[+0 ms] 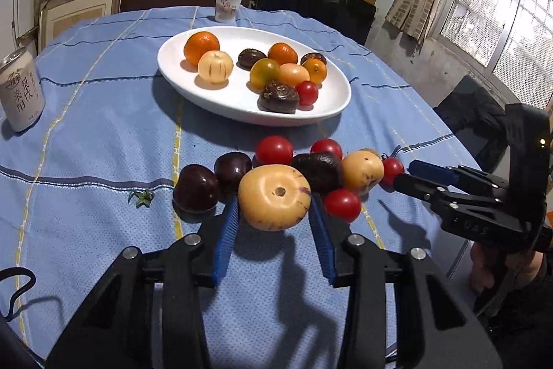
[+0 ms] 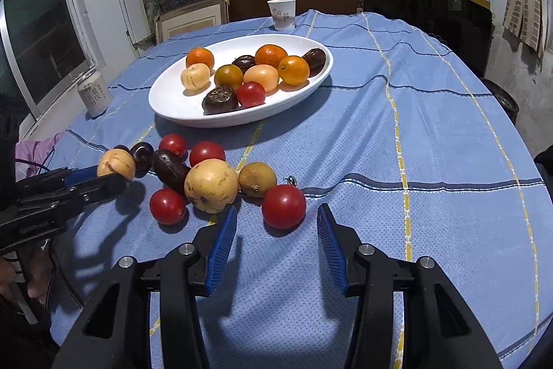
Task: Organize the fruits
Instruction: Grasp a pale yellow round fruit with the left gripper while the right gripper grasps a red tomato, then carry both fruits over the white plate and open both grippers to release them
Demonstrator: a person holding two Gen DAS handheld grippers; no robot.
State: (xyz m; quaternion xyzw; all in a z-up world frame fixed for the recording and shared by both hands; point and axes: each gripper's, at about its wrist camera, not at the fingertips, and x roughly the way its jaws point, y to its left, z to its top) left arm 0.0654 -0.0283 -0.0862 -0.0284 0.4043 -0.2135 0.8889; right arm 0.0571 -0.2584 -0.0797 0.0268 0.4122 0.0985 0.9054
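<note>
My left gripper (image 1: 273, 217) is clamped around the yellow passion fruit (image 1: 274, 197) at the near edge of the loose pile, in front of the white plate (image 1: 340, 106); both blue pads touch its flanks. The fruit sits on the blue cloth of the bench (image 1: 103, 134), not yet lifted.

To do this well, I judge: squeeze only enough to hold, the skin is smooth and round and could squirt out. Lift straight up before swinging toward the plate, then set it in the bare left part of the plate.

My right gripper (image 2: 276, 223) stands part open and empty, a red tomato (image 2: 283, 206) just ahead between its tips, untouched.

In the way: two dark plums (image 1: 196, 188) left of the held fruit, a small tomato (image 1: 342, 204) just right of it, a dark passion fruit (image 1: 316, 170) behind. Any of these may roll if nudged. A can (image 1: 21, 89) and a paper cup (image 1: 228, 6) stand well clear of the plate.
</note>
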